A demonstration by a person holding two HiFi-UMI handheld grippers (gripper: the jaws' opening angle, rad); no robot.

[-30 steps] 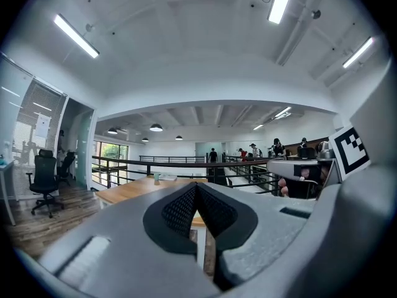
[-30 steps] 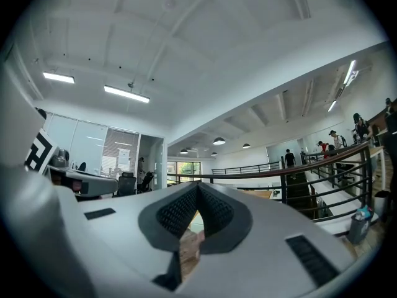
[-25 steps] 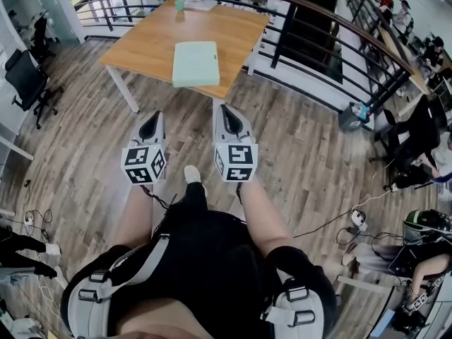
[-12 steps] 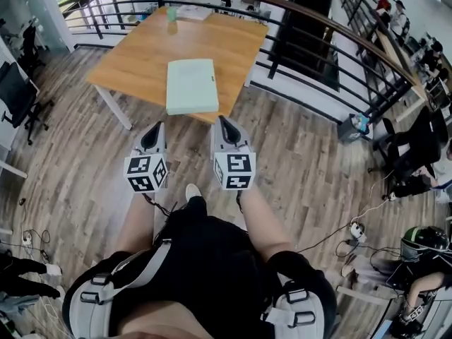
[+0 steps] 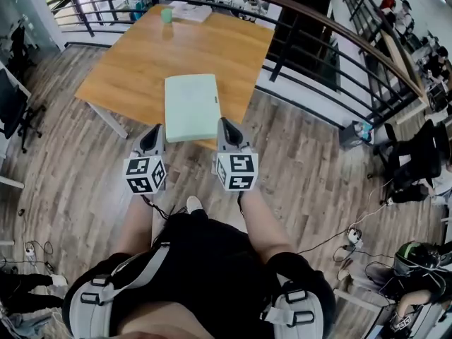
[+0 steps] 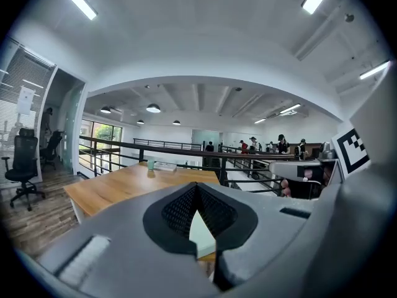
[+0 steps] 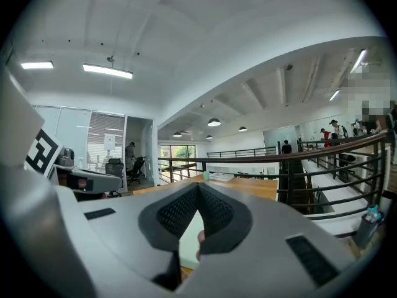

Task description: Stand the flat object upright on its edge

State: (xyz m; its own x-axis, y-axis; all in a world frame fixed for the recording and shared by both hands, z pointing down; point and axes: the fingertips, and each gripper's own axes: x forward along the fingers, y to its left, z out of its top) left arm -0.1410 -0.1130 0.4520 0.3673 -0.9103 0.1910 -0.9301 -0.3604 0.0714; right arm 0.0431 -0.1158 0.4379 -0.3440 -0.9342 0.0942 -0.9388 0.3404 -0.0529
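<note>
A pale green flat object [image 5: 191, 106] lies flat near the front edge of a wooden table [image 5: 134, 62]. My left gripper [image 5: 157, 128] and right gripper [image 5: 224, 123] are held side by side just short of that edge, tips pointing at the object, one at each of its near corners. Both are shut with nothing between the jaws. In the left gripper view the left gripper [image 6: 197, 187] shows its pads together, and a sliver of the flat object [image 6: 202, 233] appears beyond them. The right gripper [image 7: 198, 187] looks the same, with the flat object [image 7: 188, 241] past it.
A green cup [image 5: 167, 15] and some papers [image 5: 189, 10] sit at the table's far end. A black railing [image 5: 318, 21] curves behind and to the right of the table. Office chairs [image 5: 10, 104] stand at the left, and people sit at the far right.
The table and the flat object have come nearer and lower in the head view as the person stepped forward. Both grippers stayed shut and now reach the table's front edge.
</note>
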